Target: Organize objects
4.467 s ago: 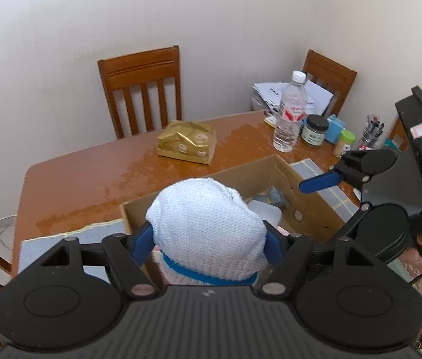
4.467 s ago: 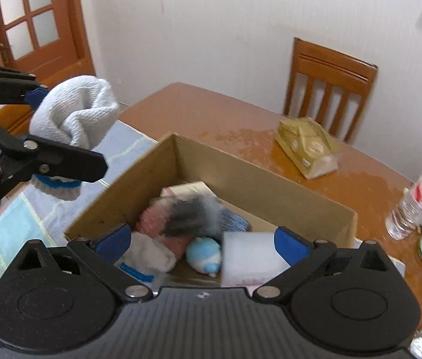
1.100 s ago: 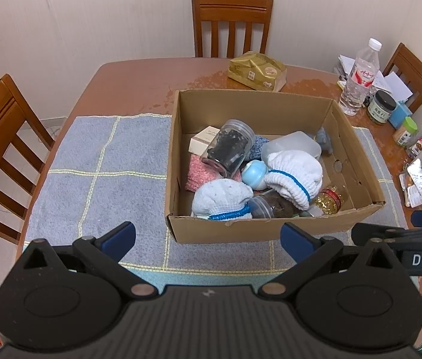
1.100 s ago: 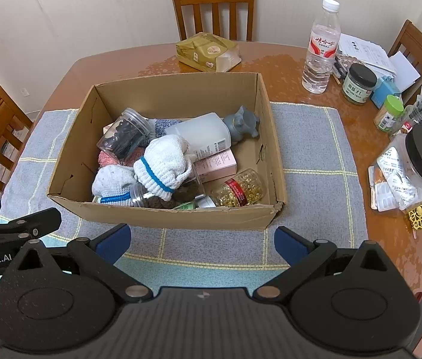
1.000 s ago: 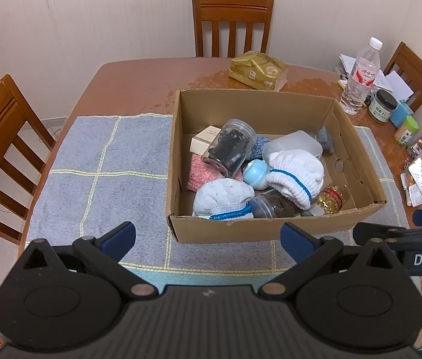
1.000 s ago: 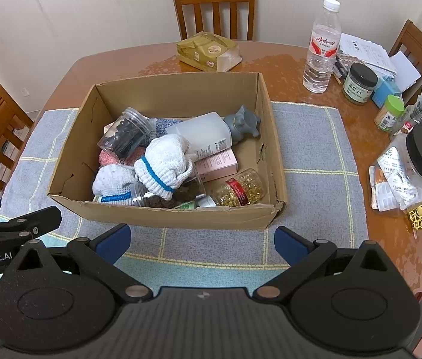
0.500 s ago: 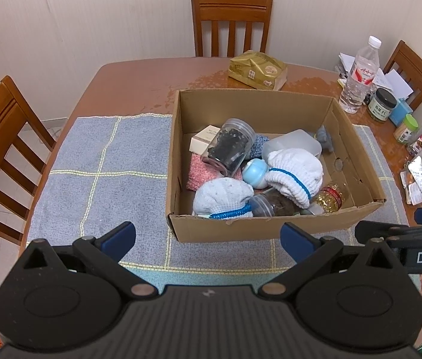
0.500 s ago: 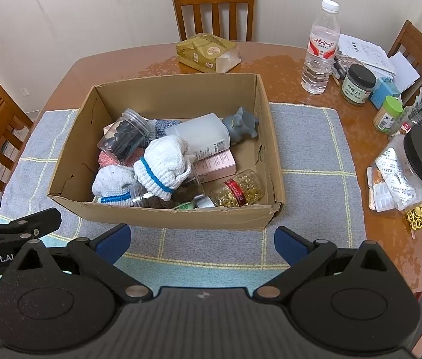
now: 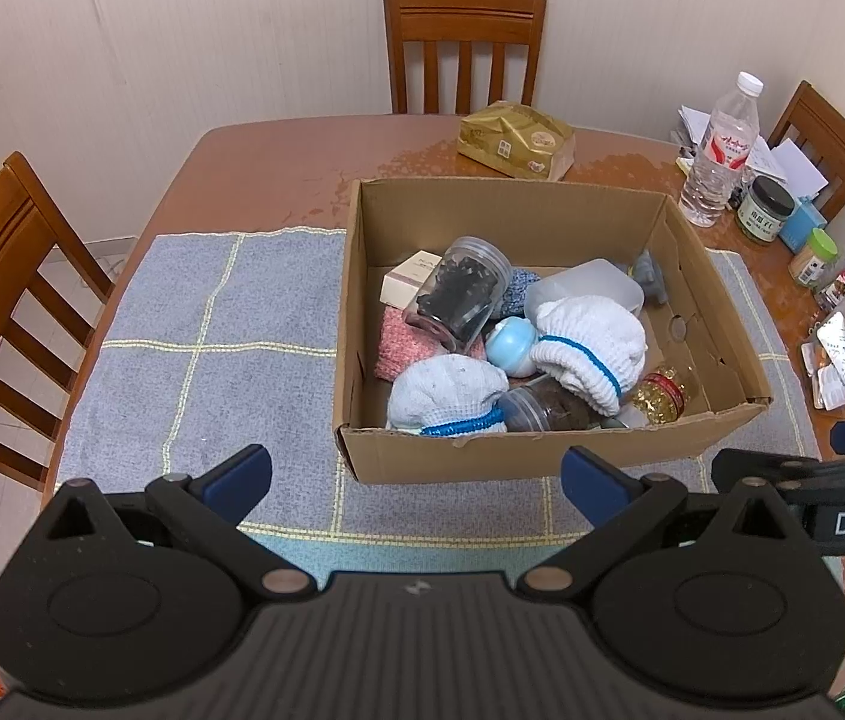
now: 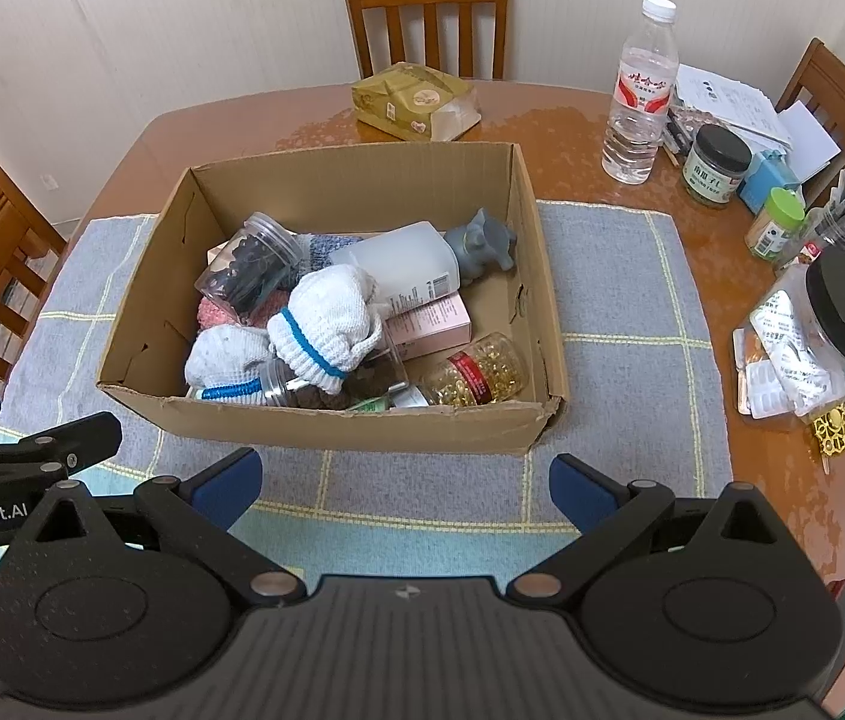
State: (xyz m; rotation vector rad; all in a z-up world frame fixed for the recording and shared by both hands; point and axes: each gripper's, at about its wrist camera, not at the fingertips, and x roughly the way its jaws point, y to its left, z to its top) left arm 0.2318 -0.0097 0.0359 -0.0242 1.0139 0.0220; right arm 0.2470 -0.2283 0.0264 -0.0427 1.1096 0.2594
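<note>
A cardboard box (image 9: 518,453) (image 10: 326,423) stands on a blue-grey checked mat (image 9: 206,324) (image 10: 620,300). Inside lie two white knitted items with blue bands (image 9: 593,345) (image 10: 326,318), a clear jar of dark pieces (image 9: 461,294) (image 10: 251,270), a white bottle (image 10: 401,267), a grey toy (image 10: 482,243), a pink carton (image 10: 431,324) and a bottle of yellow capsules (image 10: 476,372). My left gripper (image 9: 416,480) and right gripper (image 10: 404,483) hover open and empty in front of the box's near wall, side by side.
On the wooden table (image 9: 266,168) behind the box lies a gold packet (image 9: 512,141) (image 10: 416,99). At the right stand a water bottle (image 10: 638,96), jars (image 10: 716,174), papers and a black-lidded container (image 10: 830,324). Wooden chairs (image 9: 464,42) ring the table.
4.5 s ago my left gripper held a white knitted item above the box; it lies in the box now. Both grippers have pulled back and held nearly still for the last second.
</note>
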